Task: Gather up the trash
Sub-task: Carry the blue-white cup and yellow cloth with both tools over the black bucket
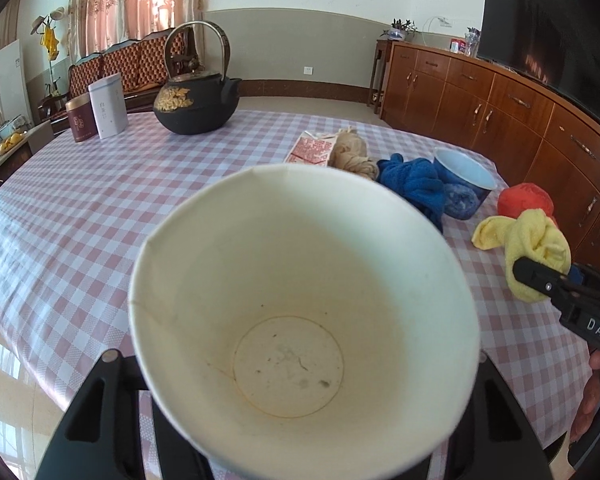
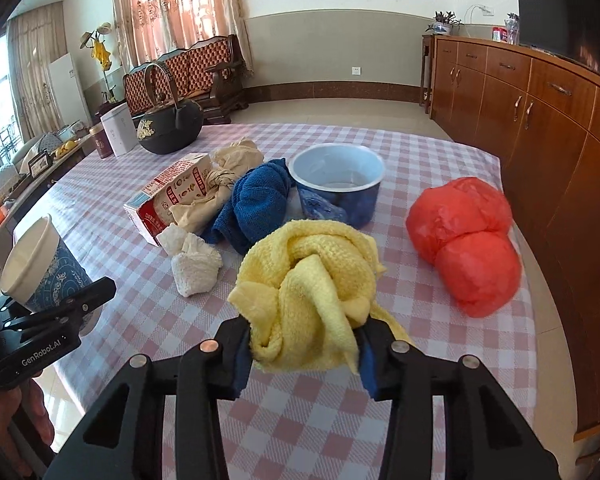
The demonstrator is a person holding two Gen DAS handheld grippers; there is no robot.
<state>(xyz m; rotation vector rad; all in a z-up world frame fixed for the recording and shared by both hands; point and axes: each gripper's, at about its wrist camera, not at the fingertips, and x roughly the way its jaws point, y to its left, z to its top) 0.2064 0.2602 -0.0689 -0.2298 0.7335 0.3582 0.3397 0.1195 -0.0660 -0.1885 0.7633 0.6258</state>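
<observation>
- Left gripper [image 1: 300, 412] pinches a paper cup [image 1: 304, 300] by its lower body, mouth tilted toward the camera; inside is bare apart from stains and specks. Nothing collected in it yet, by the look.
- Right gripper [image 2: 304, 354] is pinched on a knotted yellow cloth [image 2: 312, 280], low over the near edge of the table [image 2: 340, 420]; whether the cloth is clear of the surface I cannot tell.
- Judgement: early stage. One item in hand, none deposited.
- Left to gather on the checked table: crumpled white tissue [image 2: 192, 260], carton [image 2: 168, 196], beige knotted cloth [image 2: 224, 176], blue cloth [image 2: 256, 204], blue tub [image 2: 336, 184], red plastic bag [image 2: 464, 240].
- Teapot [image 2: 168, 128] and tins [image 2: 116, 130] at the far end probably not trash.
- Right wrist view only: the white tissue, the carton's printed face, the cup's blue patterned outside, the red bag whole.
- Left wrist view only: the cup's interior; the red bag mostly hidden behind the yellow cloth.
</observation>
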